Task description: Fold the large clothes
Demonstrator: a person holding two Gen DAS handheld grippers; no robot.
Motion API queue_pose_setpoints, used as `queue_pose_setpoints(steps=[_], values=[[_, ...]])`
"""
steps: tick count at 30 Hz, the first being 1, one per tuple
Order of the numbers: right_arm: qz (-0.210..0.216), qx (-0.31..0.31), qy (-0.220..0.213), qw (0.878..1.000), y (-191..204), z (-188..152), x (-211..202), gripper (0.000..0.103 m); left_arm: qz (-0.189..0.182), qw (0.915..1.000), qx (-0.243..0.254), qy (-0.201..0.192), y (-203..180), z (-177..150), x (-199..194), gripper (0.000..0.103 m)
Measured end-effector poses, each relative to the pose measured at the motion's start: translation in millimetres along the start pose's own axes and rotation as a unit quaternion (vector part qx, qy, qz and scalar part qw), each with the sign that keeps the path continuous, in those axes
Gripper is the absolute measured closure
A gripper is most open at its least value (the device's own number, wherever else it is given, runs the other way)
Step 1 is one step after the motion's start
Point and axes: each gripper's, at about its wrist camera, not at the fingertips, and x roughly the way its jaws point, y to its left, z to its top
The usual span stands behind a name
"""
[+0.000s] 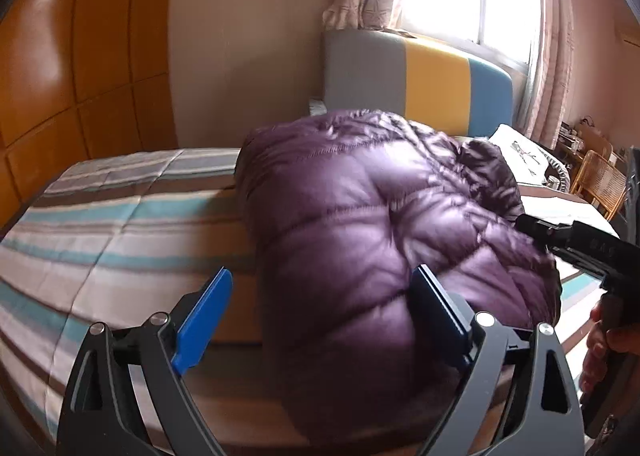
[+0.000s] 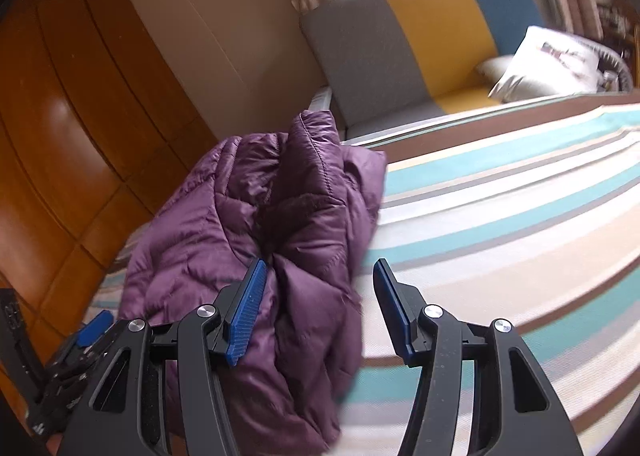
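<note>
A purple quilted puffer jacket [image 1: 380, 240] lies bunched in a folded heap on the striped bed cover [image 1: 120, 224]. My left gripper [image 1: 322, 316] is open and wide at the heap's near end. Its right finger [image 1: 440, 312] rests against the jacket, and its left finger [image 1: 204, 320] stands apart over the cover. In the right wrist view the jacket [image 2: 248, 240] fills the left half. My right gripper [image 2: 320, 310] is open over the jacket's right edge, with the left finger [image 2: 246, 308] against the fabric and the right finger [image 2: 394, 312] over the bed cover [image 2: 500, 236].
A grey, yellow and blue headboard [image 1: 424, 84] stands at the far end with a white pillow [image 2: 548, 64] beside it. Wooden wardrobe doors [image 1: 72, 56] line the left. A wicker chair [image 1: 600, 184] stands at the right. A hand [image 1: 600, 344] holds the other gripper's handle.
</note>
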Motion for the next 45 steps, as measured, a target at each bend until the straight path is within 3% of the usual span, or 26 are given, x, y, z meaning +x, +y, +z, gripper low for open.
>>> queue_pose_setpoints(steps=[4, 10, 16, 18, 22, 28, 32, 45], values=[[-0.065, -0.024, 0.039, 0.997, 0, -6, 23, 0.047, 0.014, 0.9995, -0.005, 0.026, 3, -3, 15, 0.011], [-0.065, -0.004, 0.045, 0.997, -10, -12, 39, 0.047, 0.041, 0.9975, 0.019, 0.054, -10, -1, 29, 0.011], [-0.047, 0.001, 0.014, 0.999, 2, -20, -17, 0.033, 0.036, 0.9982, -0.015, 0.046, -8, -4, -10, 0.002], [-0.042, -0.006, 0.005, 0.999, 5, -25, -34, 0.019, 0.038, 0.9984, -0.025, 0.033, -8, -8, -27, 0.002], [-0.027, -0.031, 0.005, 0.999, 14, -41, -64, 0.015, 0.042, 0.9979, -0.043, 0.027, -8, -18, -55, 0.002], [-0.039, -0.088, -0.009, 0.995, 30, -67, -99, 0.003, 0.058, 0.9961, -0.062, 0.023, -7, -33, -87, 0.002], [-0.046, -0.098, -0.013, 0.994, 37, -77, -116, 0.003, 0.084, 0.9955, -0.044, 0.007, -17, -41, -112, 0.002], [-0.050, -0.130, -0.021, 0.990, 53, -86, -129, 0.003, 0.080, 0.9953, -0.055, -0.001, -15, -53, -139, 0.002]])
